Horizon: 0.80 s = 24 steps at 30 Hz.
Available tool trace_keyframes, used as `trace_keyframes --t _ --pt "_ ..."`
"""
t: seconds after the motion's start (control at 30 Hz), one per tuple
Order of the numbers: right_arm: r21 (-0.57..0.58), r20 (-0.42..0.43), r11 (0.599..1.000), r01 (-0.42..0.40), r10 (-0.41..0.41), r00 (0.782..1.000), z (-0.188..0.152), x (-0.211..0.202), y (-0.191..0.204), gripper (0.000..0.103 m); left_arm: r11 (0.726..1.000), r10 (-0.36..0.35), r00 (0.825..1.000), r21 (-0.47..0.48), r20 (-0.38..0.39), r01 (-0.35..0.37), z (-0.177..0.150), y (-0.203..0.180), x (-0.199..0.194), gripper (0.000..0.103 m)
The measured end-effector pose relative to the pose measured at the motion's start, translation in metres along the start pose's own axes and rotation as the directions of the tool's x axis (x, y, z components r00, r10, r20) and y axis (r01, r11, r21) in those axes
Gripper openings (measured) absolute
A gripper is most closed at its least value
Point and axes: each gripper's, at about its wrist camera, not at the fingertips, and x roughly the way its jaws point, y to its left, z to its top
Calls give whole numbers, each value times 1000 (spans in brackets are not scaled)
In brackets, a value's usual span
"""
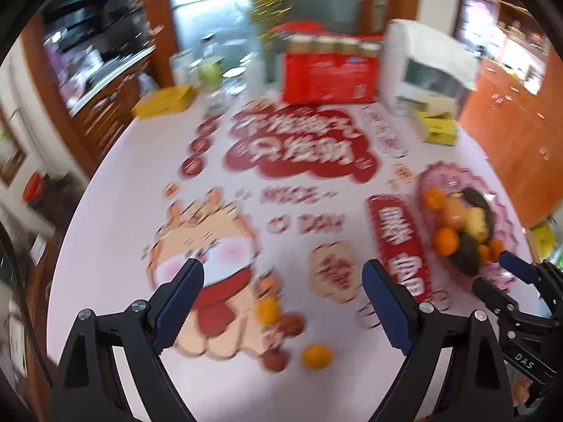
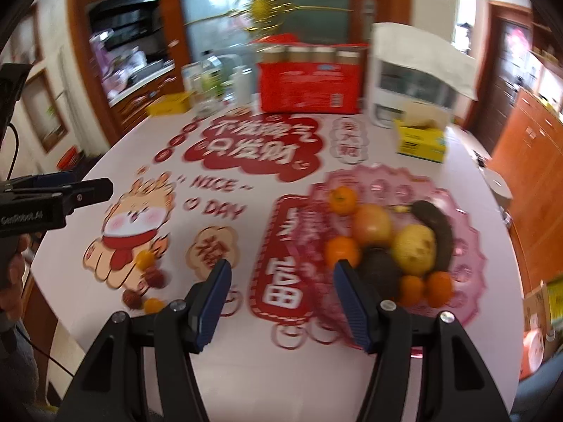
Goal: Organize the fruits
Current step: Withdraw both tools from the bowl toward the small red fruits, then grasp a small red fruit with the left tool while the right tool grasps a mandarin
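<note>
Taking the pink scalloped plastic fruit plate as the landmark, the loose fruit lies well to its left on the white desk, over the printed cartoon figure: two small orange citrus fruits and two or three small round dark-red fruits, close together in a loose cluster. In the left wrist view the farther citrus sits beside a dark-red fruit. Nearer the camera lie another dark-red fruit and the second citrus. Blur keeps me from telling which of them touch.

The left claw hangs above this cluster with its blue-padded fingers wide apart and nothing between them. The fruit lies just below and slightly toward the camera from the gap, so I judge the left hand to be much the nearer one for the next pick, with a short drop and a small pull back needed. The fruits are round, so no long axis governs the approach.

Right of the cluster comes a red printed banner, then the plate itself, already holding several oranges, a pale pink-yellow round fruit, a yellow pear-like fruit and dark elongated pieces.

The right claw hovers at the plate's left rim, fingers likewise spread and empty. It is well apart from the loose cluster.
</note>
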Motion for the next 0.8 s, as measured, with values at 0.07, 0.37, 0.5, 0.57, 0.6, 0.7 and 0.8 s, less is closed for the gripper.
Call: trace_keyframes --t 0.07,0.37,0.5,0.57,0.6,0.7,0.8 --pt "-40 -16 999 -29 29 999 -2 9 17 61 999 20 999 -37 -34 -21 -14 17 6 91" --pt "-190 -166 961 -200 169 972 -32 56 87 61 997 22 983 -64 -184 -34 -92 44 45 91" --pt "-213 -236 944 -252 200 951 -47 78 105 61 996 -37 977 -83 -211 20 -112 43 63 91" --pt "-211 -264 940 -269 210 941 -54 88 109 61 996 -57 975 -83 -213 40 -118 41 70 88" --pt "-206 -276 938 -281 219 936 -56 92 111 61 995 -67 974 -82 -217 51 -121 40 74 84" --pt "-199 -295 933 -301 236 926 -63 102 115 61 994 -83 969 -89 -233 64 -127 39 84 74" --pt "-212 -298 932 -294 225 928 -68 111 121 59 991 -106 964 -109 -246 81 -130 40 94 70"
